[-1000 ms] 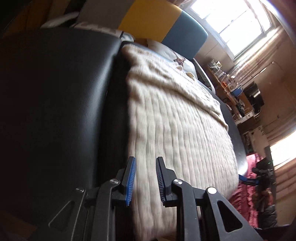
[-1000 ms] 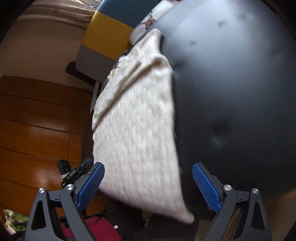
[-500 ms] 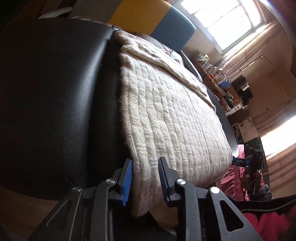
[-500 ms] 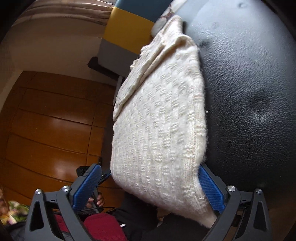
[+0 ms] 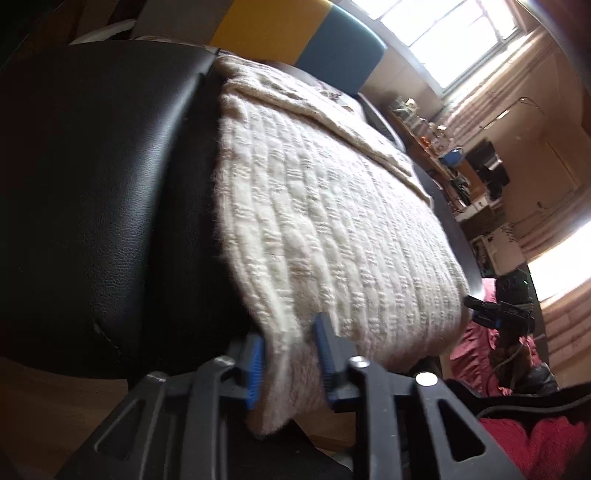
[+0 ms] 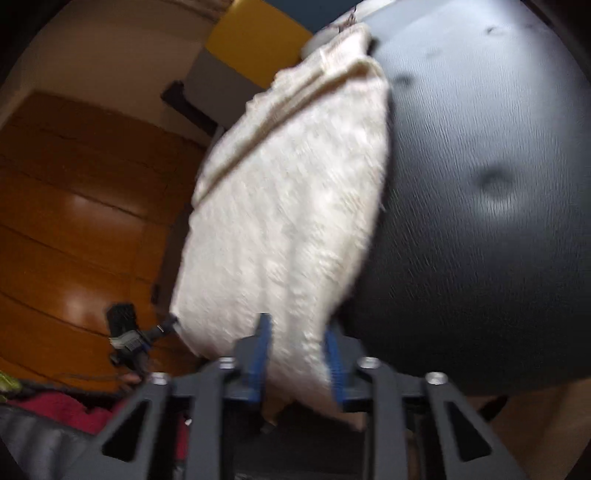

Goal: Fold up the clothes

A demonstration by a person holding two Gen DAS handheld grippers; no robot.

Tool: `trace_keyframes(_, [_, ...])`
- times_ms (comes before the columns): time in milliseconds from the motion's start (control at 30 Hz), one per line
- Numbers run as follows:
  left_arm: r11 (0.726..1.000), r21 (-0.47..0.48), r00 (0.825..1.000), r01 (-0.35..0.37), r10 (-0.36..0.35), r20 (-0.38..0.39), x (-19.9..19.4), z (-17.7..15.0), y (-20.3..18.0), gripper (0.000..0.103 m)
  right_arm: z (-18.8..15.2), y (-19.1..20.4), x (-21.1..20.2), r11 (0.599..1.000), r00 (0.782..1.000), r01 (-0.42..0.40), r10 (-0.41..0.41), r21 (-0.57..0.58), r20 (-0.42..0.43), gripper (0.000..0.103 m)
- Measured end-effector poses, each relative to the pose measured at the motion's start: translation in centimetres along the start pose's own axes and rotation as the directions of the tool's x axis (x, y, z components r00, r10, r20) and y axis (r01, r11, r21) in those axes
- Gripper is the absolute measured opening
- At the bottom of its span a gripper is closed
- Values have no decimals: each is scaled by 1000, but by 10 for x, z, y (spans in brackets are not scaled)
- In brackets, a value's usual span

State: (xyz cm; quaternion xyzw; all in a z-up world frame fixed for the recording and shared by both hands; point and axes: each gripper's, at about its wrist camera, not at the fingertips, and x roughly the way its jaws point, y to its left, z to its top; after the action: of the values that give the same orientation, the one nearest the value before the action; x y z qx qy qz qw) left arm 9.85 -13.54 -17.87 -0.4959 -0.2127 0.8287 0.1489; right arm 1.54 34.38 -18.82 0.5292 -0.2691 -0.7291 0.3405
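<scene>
A cream knitted sweater (image 5: 332, 206) lies folded lengthwise on a black leather seat (image 5: 103, 177). Its near left corner hangs off the seat edge, and my left gripper (image 5: 290, 356) is shut on that corner, with knit filling the gap between the blue pads (image 5: 255, 363). In the right wrist view the same sweater (image 6: 288, 221) is blurred by motion, and my right gripper (image 6: 298, 354) is shut on its near right corner. Each gripper shows small in the other's view: the right gripper (image 5: 495, 314) and the left gripper (image 6: 131, 334).
A yellow and blue backrest (image 5: 295, 33) stands past the far end of the seat. A cluttered desk (image 5: 443, 147) runs under a bright window on the right. Red fabric (image 5: 546, 439) lies low on the right. Wooden panelling (image 6: 74, 221) fills the left.
My right gripper's jaws went from wide open to shut on the sweater's near corner. The left gripper slid onto the other near corner. Both views drew closer to the seat edge.
</scene>
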Motion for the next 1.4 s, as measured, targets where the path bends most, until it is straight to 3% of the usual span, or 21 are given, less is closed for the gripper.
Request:
trace_keyframes(100, [1000, -15, 1000, -21, 21, -11, 1, 3, 0, 7, -3, -5, -1, 1000, 1000, -13, 13, -3, 19, 20])
trace_keyframes(300, [999, -51, 1000, -11, 11, 0, 3, 5, 2, 13, -15, -31, -12, 988, 991, -125, 121, 93, 52, 26])
trace_keyframes(400, [999, -30, 999, -39, 38, -9, 4, 6, -4, 17, -23, -30, -16, 985, 985, -153, 146, 81, 92, 35])
trace_keyframes(433, [999, -22, 999, -49, 49, -13, 4, 6, -6, 17, -25, -28, -17, 987, 985, -148, 140, 68, 103, 36])
trace_keyframes(500, [997, -6, 997, -71, 70, -20, 5, 7, -11, 17, -29, -18, -19, 992, 986, -121, 118, 27, 115, 49])
trace_keyframes(533, [997, 2, 996, -81, 81, -23, 5, 7, -13, 16, -29, -12, -18, 995, 990, -94, 93, 11, 108, 49])
trace_keyframes(633, [994, 31, 994, -108, 109, -30, 6, 9, -21, 8, -30, 4, -17, 999, 998, 17, -15, -30, 61, 43])
trace_keyframes(667, [993, 39, 993, -111, 112, -30, 6, 9, -23, 8, -30, 10, -15, 997, 998, 55, -53, -52, 38, 36])
trace_keyframes(800, [993, 42, 994, -107, 108, -29, 8, 10, -23, 9, -33, 14, -10, 988, 993, 115, -116, -103, -7, 21])
trace_keyframes(933, [997, 14, 997, -77, 77, -21, 8, 9, -15, 6, -36, 17, -8, 987, 992, 128, -128, -98, 8, 18])
trace_keyframes(1067, [999, -13, 999, -47, 47, -12, 8, 9, -8, 6, -37, 5, -2, 998, 998, 60, -60, -10, -6, 20])
trace_keyframes(1200, [999, -41, 1000, -16, 16, -3, 7, 9, -1, 8, -38, 7, 4, 998, 998, 65, -65, -22, 17, 20])
trace_keyframes(1333, [998, -59, 1000, 5, -5, 3, 6, 9, 4, 9, -39, -6, 1, 997, 1000, 4, -6, 75, 28, 24])
trace_keyframes(1400, [996, -84, 1000, 13, -13, -9, 8, 11, 6, 9, -39, -3, -2, 998, 999, 25, -26, 53, 20, 23])
